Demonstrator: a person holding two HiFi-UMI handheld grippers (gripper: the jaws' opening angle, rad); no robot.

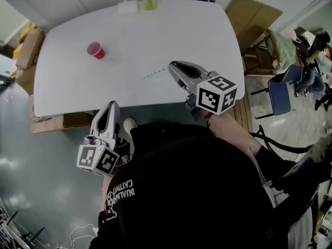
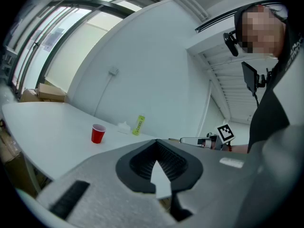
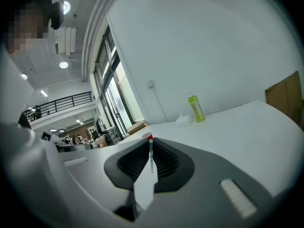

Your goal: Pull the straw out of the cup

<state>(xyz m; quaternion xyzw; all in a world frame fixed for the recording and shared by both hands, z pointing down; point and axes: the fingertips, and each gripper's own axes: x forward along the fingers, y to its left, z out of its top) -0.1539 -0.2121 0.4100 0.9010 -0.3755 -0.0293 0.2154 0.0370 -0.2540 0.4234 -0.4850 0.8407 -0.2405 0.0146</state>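
- Step: straw (image 1: 154,73) is out of the red cup (image 1: 95,50), so the pull itself looks done. Judged phase = holding after extraction.
- R tongs (image 1: 172,65): closed on one end of the striped straw. In the right gripper view the straw runs up betw. the pads, w/ the cup rim just showing beyond the tips.
- L tongs (image 1: 112,104): closed, nothing betw. them. They sit low, off the near edge of the counter (image 1: 155,32), well apart from cup and straw.
- Straw vs tongs: it sticks out from the R tips toward the cup side, over bare counter. Can't tell if the free end touches the top.
- Cup: upright, empty of straw, well apart from the straw tip, far-left area of counter.
- Next (judgement): if the straw is to be put down, lower the R tongs to the counter and ease the pads apart. The straw is thin and light, so it may cling to a pad or roll.
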